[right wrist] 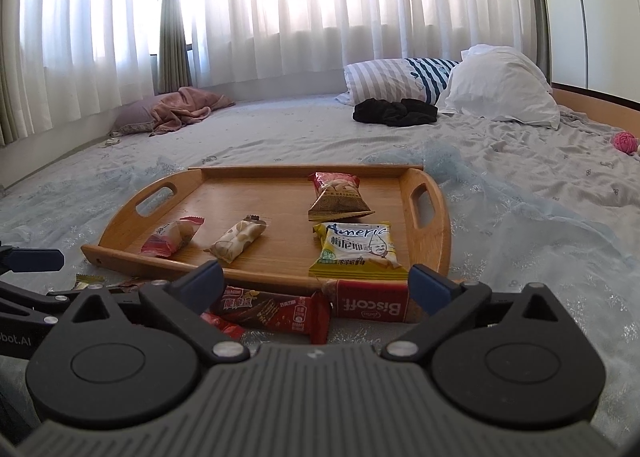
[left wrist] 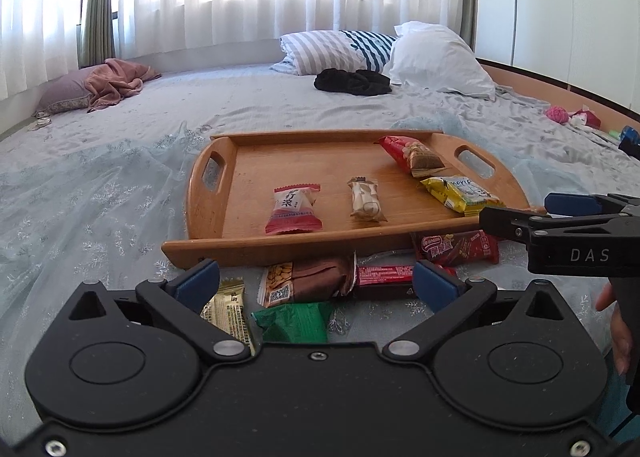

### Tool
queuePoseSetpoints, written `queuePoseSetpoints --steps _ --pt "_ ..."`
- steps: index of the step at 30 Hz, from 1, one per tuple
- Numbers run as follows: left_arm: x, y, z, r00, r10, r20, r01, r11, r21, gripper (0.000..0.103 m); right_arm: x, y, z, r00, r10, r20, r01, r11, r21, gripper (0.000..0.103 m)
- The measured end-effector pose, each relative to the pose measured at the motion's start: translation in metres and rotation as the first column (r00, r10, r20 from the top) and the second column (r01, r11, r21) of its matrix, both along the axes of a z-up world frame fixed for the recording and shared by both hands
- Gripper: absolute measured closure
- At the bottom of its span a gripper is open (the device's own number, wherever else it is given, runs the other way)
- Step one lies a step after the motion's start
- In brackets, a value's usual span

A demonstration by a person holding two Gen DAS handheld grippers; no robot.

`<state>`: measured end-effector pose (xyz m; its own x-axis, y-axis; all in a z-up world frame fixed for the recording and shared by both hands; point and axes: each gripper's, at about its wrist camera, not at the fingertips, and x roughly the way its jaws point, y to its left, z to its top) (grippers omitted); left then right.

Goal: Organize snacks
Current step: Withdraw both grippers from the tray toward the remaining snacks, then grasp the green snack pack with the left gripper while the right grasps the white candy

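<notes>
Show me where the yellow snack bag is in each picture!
Left wrist view: the yellow bag lies at the tray's front right corner, just left of the right tongs.
Right wrist view: the yellow bag sits on the tray's near edge, right of center, above the Biscoff pack.
Shared landmark: the red peanut bag lies just behind it on the wooden tray in both.

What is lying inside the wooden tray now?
Wooden tray holds four packets: pink-white candy, beige nougat bar, red peanut bag, yellow cracker packet. Whatever lies beneath them is covered.
</notes>
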<state>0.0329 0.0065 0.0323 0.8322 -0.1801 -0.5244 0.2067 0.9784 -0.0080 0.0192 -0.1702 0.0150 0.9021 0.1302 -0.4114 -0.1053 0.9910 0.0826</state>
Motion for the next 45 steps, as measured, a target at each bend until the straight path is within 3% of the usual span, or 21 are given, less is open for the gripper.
queuePoseSetpoints --steps 10,13,16,18,21,26,34,38,45 --pt "-0.014 0.006 -0.004 0.999 0.042 -0.005 -0.042 0.999 -0.011 0.001 -0.027 0.009 -0.010 0.998 0.035 0.045 -0.032 0.998 -0.057 0.000" --pt "-0.021 0.006 -0.004 0.999 0.036 0.005 -0.036 0.999 0.008 0.009 -0.038 0.011 -0.014 0.997 0.039 0.060 -0.036 0.997 -0.061 0.000" --pt "-0.026 0.008 -0.003 1.000 0.013 -0.007 -0.013 1.000 -0.023 0.017 -0.048 0.011 -0.019 0.996 0.039 0.074 -0.036 0.998 -0.048 0.000" --pt "-0.029 0.008 -0.003 1.000 -0.002 -0.010 0.002 0.999 -0.034 0.029 -0.053 0.012 -0.022 0.996 0.038 0.081 -0.035 0.998 -0.043 0.000" --pt "-0.031 0.006 -0.002 1.000 -0.013 -0.018 0.012 0.999 -0.036 0.038 -0.059 0.014 -0.027 0.996 0.053 0.077 -0.050 0.998 -0.034 0.001" --pt "-0.026 0.003 -0.007 0.999 0.006 -0.038 -0.007 1.000 -0.020 0.039 -0.067 0.023 -0.033 0.995 0.079 0.064 -0.075 0.994 -0.074 0.015" --pt "-0.016 0.004 -0.017 0.997 0.023 -0.068 -0.024 0.999 -0.022 0.047 -0.077 0.033 -0.033 0.988 0.126 0.087 -0.116 0.987 -0.109 0.018" --pt "-0.010 0.005 -0.020 0.997 0.037 -0.071 -0.039 0.999 -0.021 0.048 -0.072 0.045 -0.031 0.988 0.139 0.065 -0.127 0.979 -0.156 0.031" --pt "0.000 0.010 -0.028 0.992 0.055 -0.113 -0.060 0.997 -0.046 0.049 -0.059 0.061 -0.031 0.992 0.122 0.031 -0.115 0.981 -0.155 0.046"
